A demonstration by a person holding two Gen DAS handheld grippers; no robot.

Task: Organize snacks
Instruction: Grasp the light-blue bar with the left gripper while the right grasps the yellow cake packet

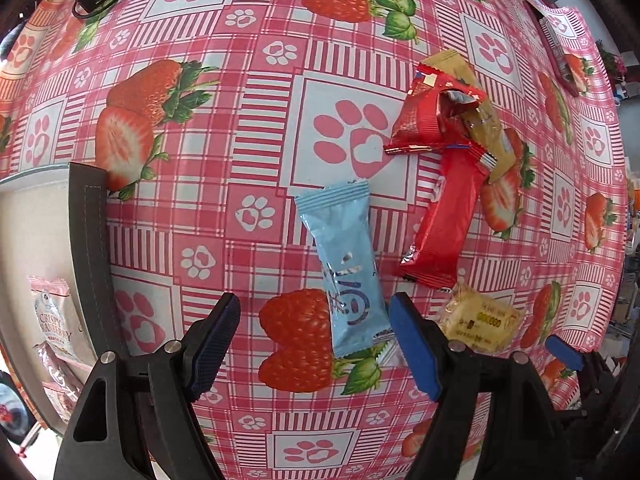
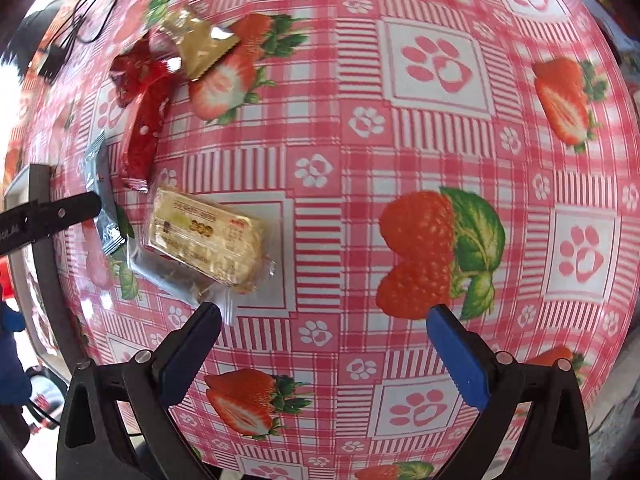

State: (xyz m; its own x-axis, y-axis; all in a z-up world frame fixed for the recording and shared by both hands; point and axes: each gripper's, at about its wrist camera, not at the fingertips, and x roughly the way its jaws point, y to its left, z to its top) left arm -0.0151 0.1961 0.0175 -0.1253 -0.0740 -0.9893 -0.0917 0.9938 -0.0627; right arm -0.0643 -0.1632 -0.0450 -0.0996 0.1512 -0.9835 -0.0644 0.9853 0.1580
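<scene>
Table surface: a tablecloth (image 1: 248,128) printed with strawberries and paw marks is seen spread flat under both grippers. At its left edge a dark-rimmed storage box (image 1: 86,220) is seen, with a pink strawberry-crisp bag (image 1: 54,316) already lying inside; this is judged to be the collecting place.

Loose snacks: a cluster is seen right of centre in the left wrist view. A long red packet (image 1: 444,220) lies beside a crumpled red wrapper (image 1: 432,120) and a gold packet (image 1: 486,128), the three touching or overlapping. A light blue packet (image 1: 346,268) lies alone, lengthwise toward the camera. A pale yellow biscuit pack (image 2: 206,240) in clear film lies just beside the blue packet's near end.

Grippers: the left gripper (image 1: 316,344) is held above the blue packet's lower end, jaws spread, nothing between the pads. The right gripper (image 2: 324,348) is held over bare cloth, jaws spread and empty, the biscuit pack just off its left finger (image 2: 188,352).

Step in hand, as judged: pickup of the blue packet by the left gripper. Recommended: the packet is to be straddled across its narrow width, clear of the crimped end seal; the pads are to be lowered until close to the cloth before closing, since the flat film gives little to catch. The biscuit pack's film edge is to be kept out of the pinch.
</scene>
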